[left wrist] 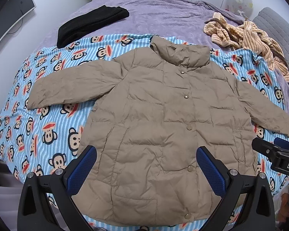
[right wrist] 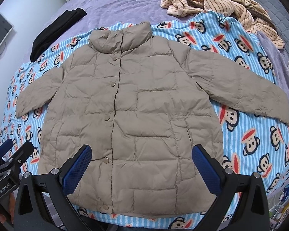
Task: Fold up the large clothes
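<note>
— Above the hem, what are the grippers doing?
— Left gripper (left wrist: 146, 165) and right gripper (right wrist: 141, 161) both gape wide, holding nothing.
— And the jacket (left wrist: 163, 119)?
— Flat, snapped closed, sleeves spread on the monkey-print blanket (left wrist: 38, 127); a black garment (left wrist: 90, 25) lies beyond.

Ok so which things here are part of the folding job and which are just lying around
Part of the job:
- tan puffer jacket, spread flat, snaps closed
- left tongs and right tongs, both open, holding nothing

Just lying about:
- black garment
- striped beige clothing
- monkey-print blanket under the jacket
- monitor
</note>
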A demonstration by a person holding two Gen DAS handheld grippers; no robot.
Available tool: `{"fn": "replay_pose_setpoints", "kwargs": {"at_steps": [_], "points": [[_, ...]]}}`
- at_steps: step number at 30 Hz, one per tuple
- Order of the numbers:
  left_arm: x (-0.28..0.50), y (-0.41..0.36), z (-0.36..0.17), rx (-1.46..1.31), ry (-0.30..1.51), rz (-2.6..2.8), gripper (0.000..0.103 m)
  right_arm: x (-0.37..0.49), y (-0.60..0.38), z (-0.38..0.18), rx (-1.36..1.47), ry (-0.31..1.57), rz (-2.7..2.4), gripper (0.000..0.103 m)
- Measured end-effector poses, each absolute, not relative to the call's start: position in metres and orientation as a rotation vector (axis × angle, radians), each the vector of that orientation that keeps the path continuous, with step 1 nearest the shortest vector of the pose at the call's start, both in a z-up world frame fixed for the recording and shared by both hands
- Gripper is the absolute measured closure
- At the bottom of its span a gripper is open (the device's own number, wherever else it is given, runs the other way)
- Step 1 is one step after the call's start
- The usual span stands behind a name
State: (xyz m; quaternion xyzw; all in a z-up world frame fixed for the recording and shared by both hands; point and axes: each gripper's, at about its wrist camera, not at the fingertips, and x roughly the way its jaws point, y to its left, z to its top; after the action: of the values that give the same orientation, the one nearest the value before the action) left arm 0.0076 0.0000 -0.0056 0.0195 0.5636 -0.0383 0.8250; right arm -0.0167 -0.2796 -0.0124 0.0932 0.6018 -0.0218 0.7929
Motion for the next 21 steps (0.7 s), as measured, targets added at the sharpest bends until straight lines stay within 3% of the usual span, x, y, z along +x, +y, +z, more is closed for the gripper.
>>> {"fn": "replay_pose_setpoints", "kwargs": {"at_steps": [16, 21], "points": [[0.015, 0.027, -0.024, -0.060, 1.229, -0.105, 0.000, -0.005, -0.265, -0.023, 0.185, 1.345, -0.060, 0.000], [0.026, 0.058, -0.037, -0.145, 1.220, -0.119, 0.000, -0.006, -0.255, -0.016, 0.305, 1.261, 0.036, 0.000]]}}
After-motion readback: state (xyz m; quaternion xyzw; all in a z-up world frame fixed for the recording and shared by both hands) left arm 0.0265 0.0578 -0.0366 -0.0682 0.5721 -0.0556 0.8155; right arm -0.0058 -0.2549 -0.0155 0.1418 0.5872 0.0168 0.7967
